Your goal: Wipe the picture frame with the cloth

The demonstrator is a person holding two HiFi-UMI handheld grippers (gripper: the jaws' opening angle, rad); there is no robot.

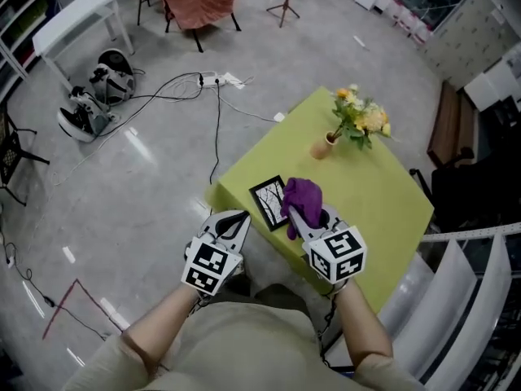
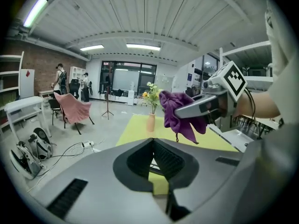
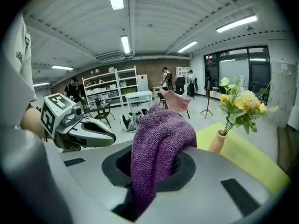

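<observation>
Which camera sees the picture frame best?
The head view: the picture frame lies flat on the green table, nearly whole. The left gripper view shows only a sliver of it past the jaws. The right gripper view shows the purple cloth instead.

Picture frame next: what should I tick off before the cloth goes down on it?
1. Cloth gripped in the right tongs: ok, jaws closed on it.
2. Picture frame lying flat on the green table: ok.
3. Cloth touching the frame: not ok, it hangs above.
4. Left tongs steadying the frame: not ok, shut, empty and apart from it.
5. Flower vase clear of the wipe: ok, it stands farther back on the table.
6. Where the frame is dirty: cannot tell.
</observation>
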